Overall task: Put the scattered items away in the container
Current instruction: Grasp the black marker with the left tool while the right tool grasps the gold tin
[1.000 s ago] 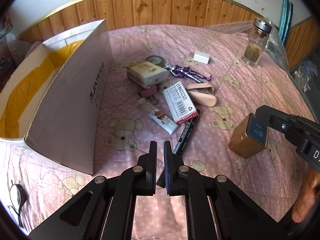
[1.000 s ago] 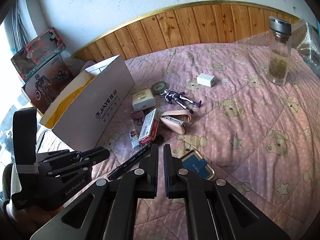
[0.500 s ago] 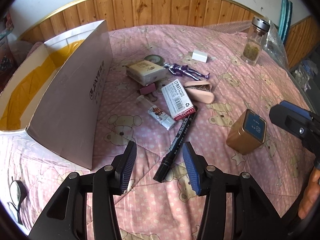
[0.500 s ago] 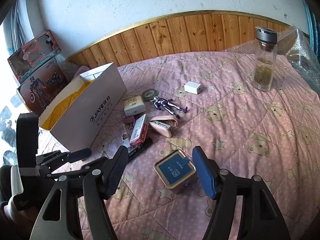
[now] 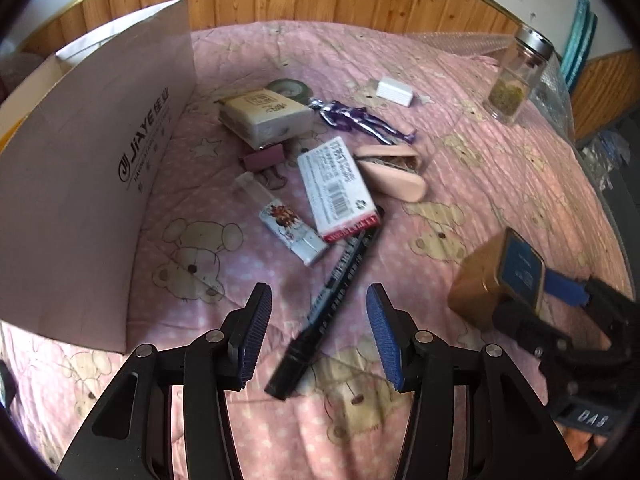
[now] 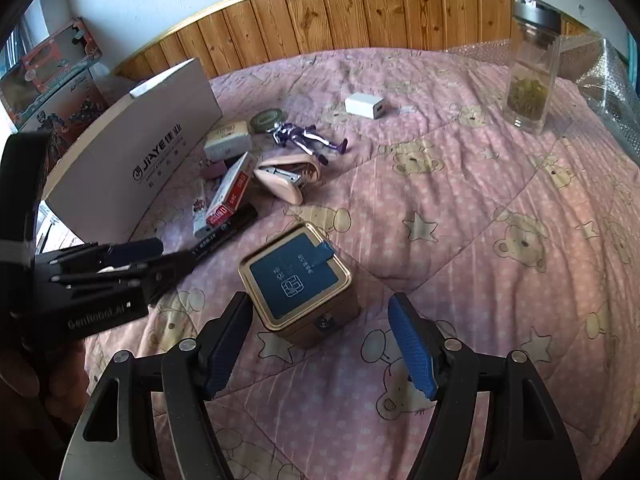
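My left gripper [image 5: 318, 334] is open, its fingers either side of a black marker [image 5: 332, 296] lying on the pink quilt. My right gripper [image 6: 320, 344] is open around a gold tin with a blue lid [image 6: 298, 282], not touching it; the tin also shows in the left wrist view [image 5: 500, 280]. The white cardboard box [image 5: 100, 168] stands open at the left. Scattered between lie a staple box [image 5: 338, 188], a tube [image 5: 286, 220], a pink stapler [image 5: 394, 172], a purple figure [image 5: 360, 118], a binder clip [image 5: 264, 160], a cream box [image 5: 266, 114], tape [image 5: 290, 88] and a white charger [image 5: 394, 90].
A glass jar with a metal lid [image 6: 530, 64] stands at the far right on the quilt. Bubble wrap [image 6: 608, 80] lies behind it. Toy boxes [image 6: 48, 72] stand beyond the cardboard box. A wooden panel wall runs along the back.
Both grippers went from shut to open. The left one has closed in over the marker, the right one has moved down around the gold tin.
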{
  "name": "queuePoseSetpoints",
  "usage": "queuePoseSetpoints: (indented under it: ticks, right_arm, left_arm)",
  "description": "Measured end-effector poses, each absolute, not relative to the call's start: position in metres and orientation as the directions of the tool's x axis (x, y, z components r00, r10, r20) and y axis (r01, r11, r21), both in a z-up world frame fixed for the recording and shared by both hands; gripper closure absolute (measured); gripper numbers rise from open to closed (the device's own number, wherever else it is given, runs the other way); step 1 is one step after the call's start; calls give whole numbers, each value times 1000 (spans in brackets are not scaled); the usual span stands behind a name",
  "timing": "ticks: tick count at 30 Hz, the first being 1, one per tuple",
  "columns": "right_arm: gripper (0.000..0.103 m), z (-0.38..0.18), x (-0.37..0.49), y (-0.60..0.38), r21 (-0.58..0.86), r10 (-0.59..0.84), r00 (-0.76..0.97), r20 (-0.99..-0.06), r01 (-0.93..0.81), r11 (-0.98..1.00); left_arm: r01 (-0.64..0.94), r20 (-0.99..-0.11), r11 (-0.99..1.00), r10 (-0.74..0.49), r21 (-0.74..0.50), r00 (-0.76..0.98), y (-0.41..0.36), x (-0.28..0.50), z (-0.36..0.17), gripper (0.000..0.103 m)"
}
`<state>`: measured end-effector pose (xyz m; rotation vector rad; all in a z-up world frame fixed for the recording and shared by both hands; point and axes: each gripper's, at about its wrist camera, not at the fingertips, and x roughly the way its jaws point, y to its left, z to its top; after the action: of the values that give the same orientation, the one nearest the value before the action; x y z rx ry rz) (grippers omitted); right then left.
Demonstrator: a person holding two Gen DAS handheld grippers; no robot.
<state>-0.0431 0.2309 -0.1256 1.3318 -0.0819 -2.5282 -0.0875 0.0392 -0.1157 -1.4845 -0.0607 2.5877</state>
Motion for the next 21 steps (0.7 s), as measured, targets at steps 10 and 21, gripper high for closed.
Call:
queuePoseSetpoints:
  ticks: [10,21]
  right_arm:
    - [42,-143,-61,218,156,-268,-536,-800,245,-957]
    - [42,-138,-68,231,259,-316,-517,-796,181,-949]
  left_arm:
    - [-184,-830,-952,302,-243,-470,46,-102,-128,50]
    - [-234,-840,-951,292,-203,-458,49,-100,-128,75]
